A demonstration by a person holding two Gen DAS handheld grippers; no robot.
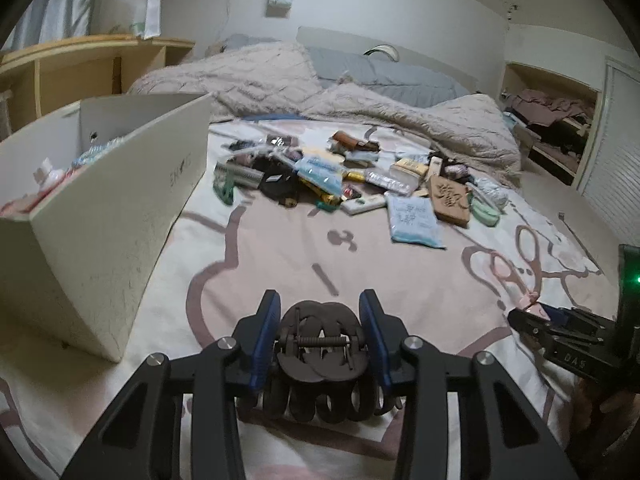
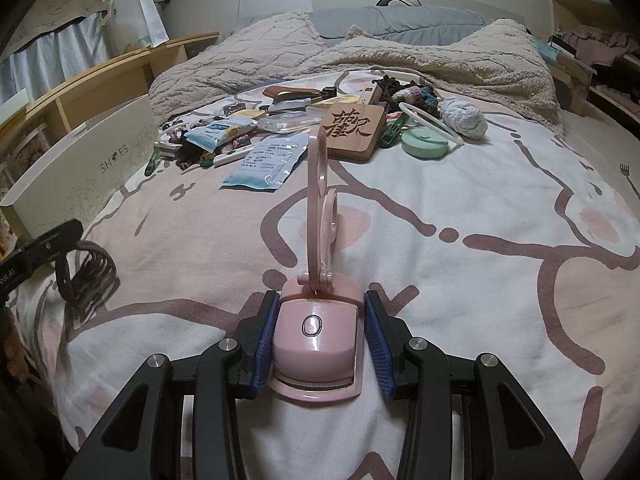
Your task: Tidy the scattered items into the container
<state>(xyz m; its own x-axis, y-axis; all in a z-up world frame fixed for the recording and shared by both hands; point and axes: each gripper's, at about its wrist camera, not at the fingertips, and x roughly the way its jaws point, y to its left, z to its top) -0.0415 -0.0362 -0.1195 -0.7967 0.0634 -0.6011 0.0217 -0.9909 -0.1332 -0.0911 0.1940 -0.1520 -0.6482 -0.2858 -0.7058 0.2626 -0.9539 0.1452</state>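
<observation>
My left gripper (image 1: 320,312) is shut on a dark brown hair claw clip (image 1: 320,356), low over the bedspread. The white shoe box (image 1: 120,208), the container, stands open to its left with a few items inside. My right gripper (image 2: 322,304) is shut on a pink folding gadget (image 2: 316,340) with a button and two ring-shaped arms standing upright. A pile of scattered items (image 2: 280,128) lies further up the bed: packets, a wooden carved block (image 2: 352,132), a green round case (image 2: 424,142). The left gripper (image 2: 60,236) and clip (image 2: 88,276) also show at the right wrist view's left edge.
A rumpled beige blanket (image 2: 360,60) and grey pillows (image 2: 400,20) lie behind the pile. Wooden shelves (image 1: 80,68) run along the left wall. An open cupboard with clothes (image 1: 552,120) is at the right. The right gripper (image 1: 532,318) sits close at the left wrist view's right edge.
</observation>
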